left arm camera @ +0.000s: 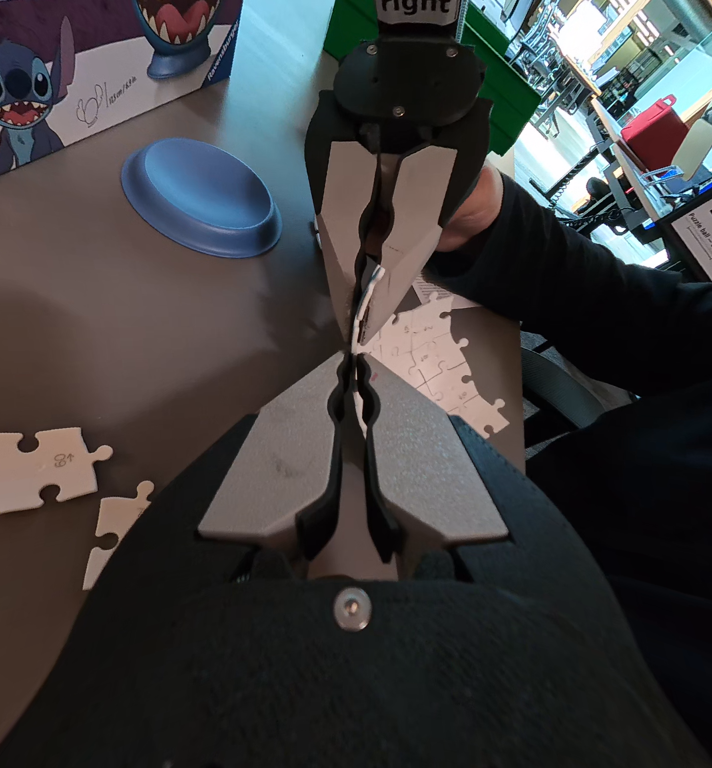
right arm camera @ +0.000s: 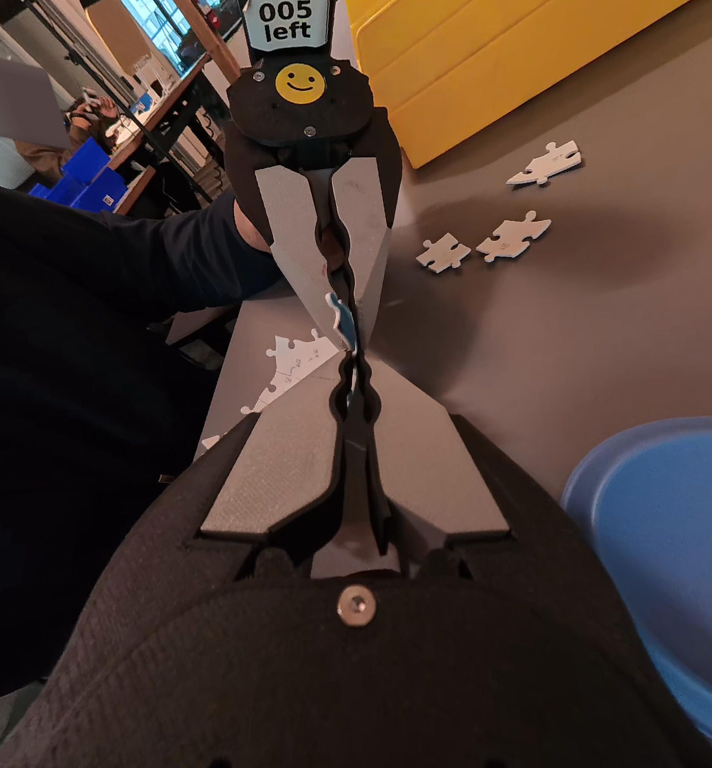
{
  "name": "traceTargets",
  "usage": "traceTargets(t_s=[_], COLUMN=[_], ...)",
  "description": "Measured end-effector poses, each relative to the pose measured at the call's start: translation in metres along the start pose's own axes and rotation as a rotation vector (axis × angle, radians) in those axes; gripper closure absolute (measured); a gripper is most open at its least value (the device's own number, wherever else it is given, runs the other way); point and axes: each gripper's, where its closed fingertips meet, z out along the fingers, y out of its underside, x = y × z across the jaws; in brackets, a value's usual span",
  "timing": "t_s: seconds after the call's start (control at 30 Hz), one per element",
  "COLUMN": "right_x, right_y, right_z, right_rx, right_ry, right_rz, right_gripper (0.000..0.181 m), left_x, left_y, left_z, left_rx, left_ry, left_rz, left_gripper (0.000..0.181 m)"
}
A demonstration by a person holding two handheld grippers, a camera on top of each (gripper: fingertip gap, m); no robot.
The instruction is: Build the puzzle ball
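Tip to tip, the left gripper (left arm camera: 352, 376) and right gripper (right arm camera: 356, 378) each pinch 1 largely hidden puzzle piece (right arm camera: 343, 320), above 3 loose pieces (right arm camera: 443, 252).

My left gripper (left arm camera: 352, 365) and right gripper (right arm camera: 356, 365) both show matte grey fingers in black housings; the left gripper carries a yellow smiley disc (right arm camera: 300, 85). The held puzzle piece (right arm camera: 343, 322) is blue on its face with a white edge. Loose pieces (left arm camera: 34, 467) and the assembled section (left arm camera: 441, 365) lie white side up, marked with small dark numerals. The stand (left arm camera: 202, 201) is plain blue, the table (left arm camera: 138, 332) grey-brown. The box (left arm camera: 55, 83) combines purple, white and a blue cartoon figure. A bin (right arm camera: 512, 70) is yellow.
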Motion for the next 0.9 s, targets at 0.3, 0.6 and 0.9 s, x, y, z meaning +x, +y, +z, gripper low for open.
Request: traceTargets(t_s=[0.3, 0.6, 0.9], right_x=[-0.001, 0.002, 0.007], right_y=[-0.003, 0.0, -0.012], right_z=[0.0, 0.002, -0.013], right_rx=[0.015, -0.005, 0.062], right_ry=[-0.021, 0.015, 0.033], right_rz=[0.018, 0.008, 0.02], right_gripper=[0.181, 0.181, 0.172], left_x=[0.001, -0.002, -0.009], left_y=[-0.002, 0.002, 0.001], left_z=[-0.001, 0.001, 0.0], left_rx=[0.009, -0.007, 0.007], left_ry=[0.003, -0.006, -0.018], left_rz=[-0.001, -0.006, -0.05], left_gripper=[0.181, 0.181, 0.181])
